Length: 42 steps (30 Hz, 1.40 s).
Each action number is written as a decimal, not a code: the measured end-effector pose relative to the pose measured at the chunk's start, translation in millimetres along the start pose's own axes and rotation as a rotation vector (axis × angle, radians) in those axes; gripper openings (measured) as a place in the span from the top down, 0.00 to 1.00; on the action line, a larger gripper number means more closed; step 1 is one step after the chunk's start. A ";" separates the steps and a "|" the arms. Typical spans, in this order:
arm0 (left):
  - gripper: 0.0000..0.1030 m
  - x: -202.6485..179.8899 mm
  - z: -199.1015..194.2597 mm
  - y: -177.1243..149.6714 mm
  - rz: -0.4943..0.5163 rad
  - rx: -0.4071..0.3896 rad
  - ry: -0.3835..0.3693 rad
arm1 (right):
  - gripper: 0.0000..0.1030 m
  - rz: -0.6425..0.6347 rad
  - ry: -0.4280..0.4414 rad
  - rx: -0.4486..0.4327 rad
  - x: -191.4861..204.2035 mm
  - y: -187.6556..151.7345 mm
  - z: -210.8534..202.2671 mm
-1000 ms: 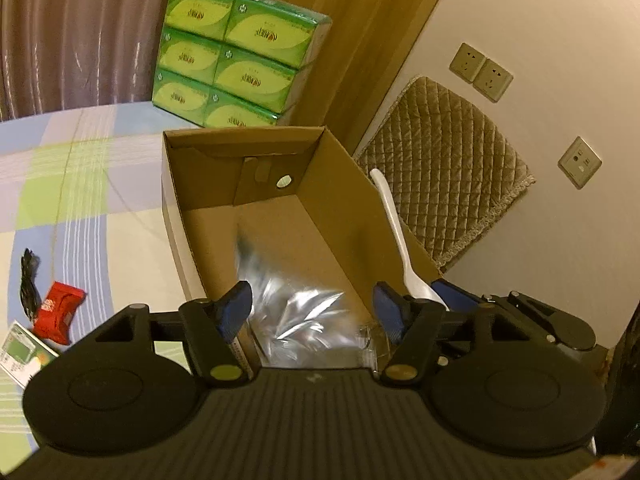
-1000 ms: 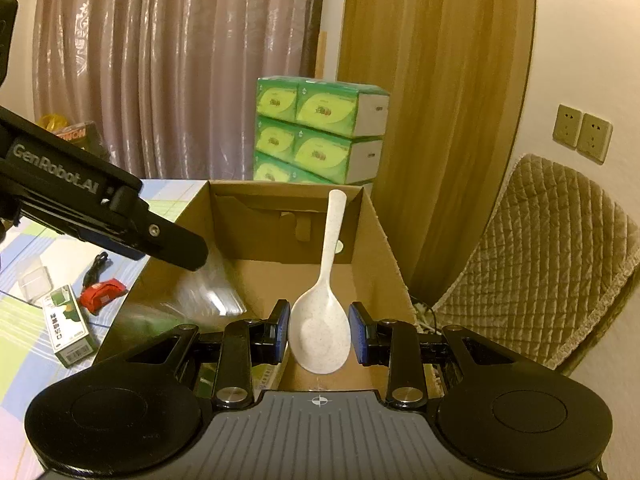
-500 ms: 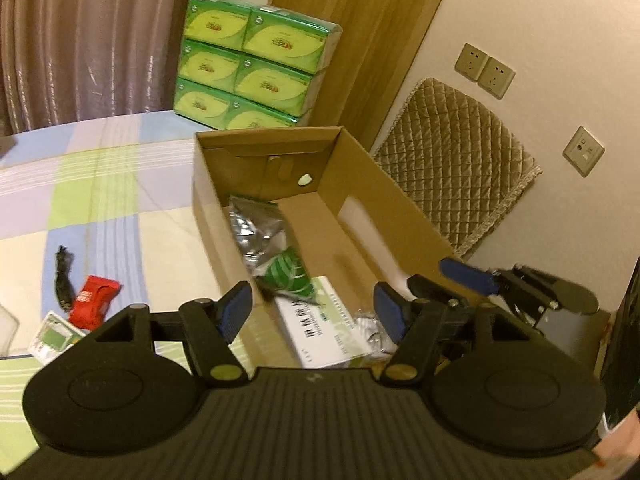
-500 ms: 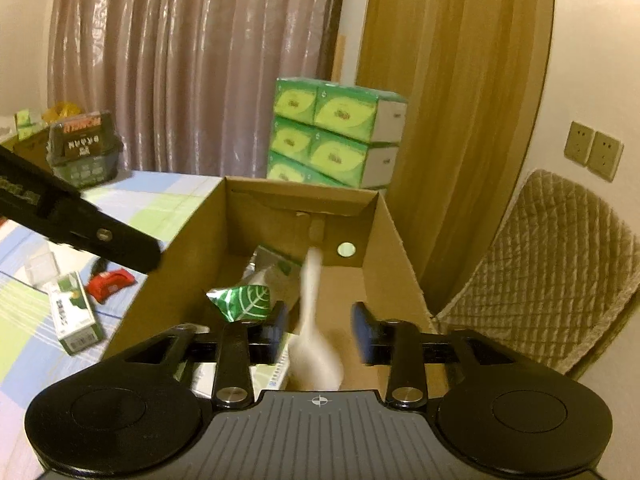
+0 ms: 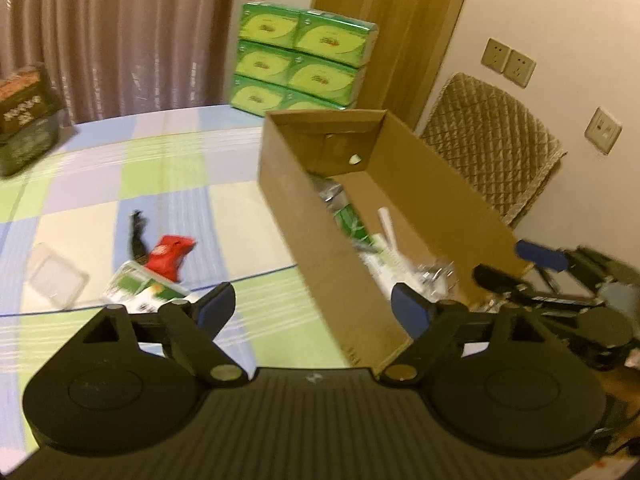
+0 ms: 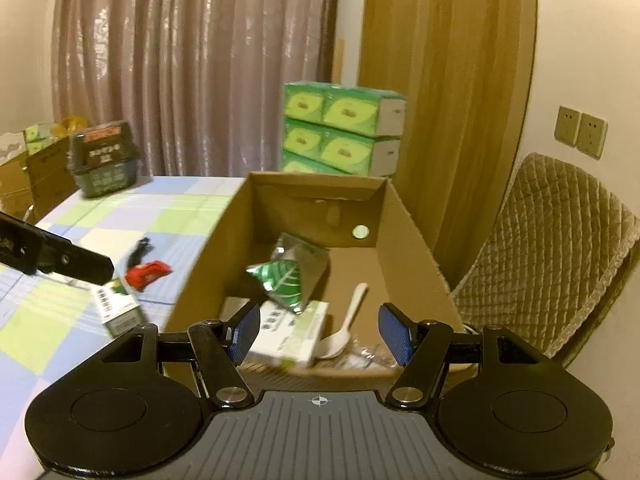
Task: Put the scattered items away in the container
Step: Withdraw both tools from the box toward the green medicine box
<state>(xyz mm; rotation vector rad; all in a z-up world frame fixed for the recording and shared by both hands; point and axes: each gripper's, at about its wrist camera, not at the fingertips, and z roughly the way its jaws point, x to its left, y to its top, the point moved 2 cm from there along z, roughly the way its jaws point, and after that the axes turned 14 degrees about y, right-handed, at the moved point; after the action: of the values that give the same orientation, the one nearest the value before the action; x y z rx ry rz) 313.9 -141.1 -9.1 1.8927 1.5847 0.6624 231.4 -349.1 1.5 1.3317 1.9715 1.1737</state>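
The cardboard box (image 6: 404, 216) (image 5: 288, 200) stands on the checked tablecloth. Inside lie a silver-green foil bag (image 6: 294, 276), a white-green carton (image 6: 292, 330) and the white spoon (image 6: 346, 326) (image 5: 390, 232). My right gripper (image 6: 320, 332) is open and empty above the box's near end. My left gripper (image 5: 314, 308) is open and empty, over the box's left wall. On the cloth left of the box lie a red packet (image 5: 170, 252) (image 6: 148, 274), a green-white small box (image 5: 138, 290) (image 6: 116, 308), a black cord (image 5: 136, 232) and a clear plastic tray (image 5: 54, 280).
A stack of green tissue packs (image 5: 300, 56) (image 6: 340, 128) stands behind the box. A dark basket (image 6: 104, 158) sits at the table's far left. A quilted chair (image 6: 560, 256) stands right of the box. The right gripper shows in the left wrist view (image 5: 560, 280).
My right gripper opened and the white spoon dropped into the box. The foil bag settled in the box. My left gripper swung left, bringing the scattered items into view.
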 end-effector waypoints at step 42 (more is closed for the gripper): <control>0.01 162.1 -73.7 -138.5 -0.135 0.089 0.237 | 0.26 -0.223 0.279 0.170 179.4 -26.3 47.0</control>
<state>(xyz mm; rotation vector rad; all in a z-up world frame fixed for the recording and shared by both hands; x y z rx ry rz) 193.9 44.9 -52.8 1.8031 1.9003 0.7925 181.2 -172.0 -32.7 1.0343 2.3947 1.1559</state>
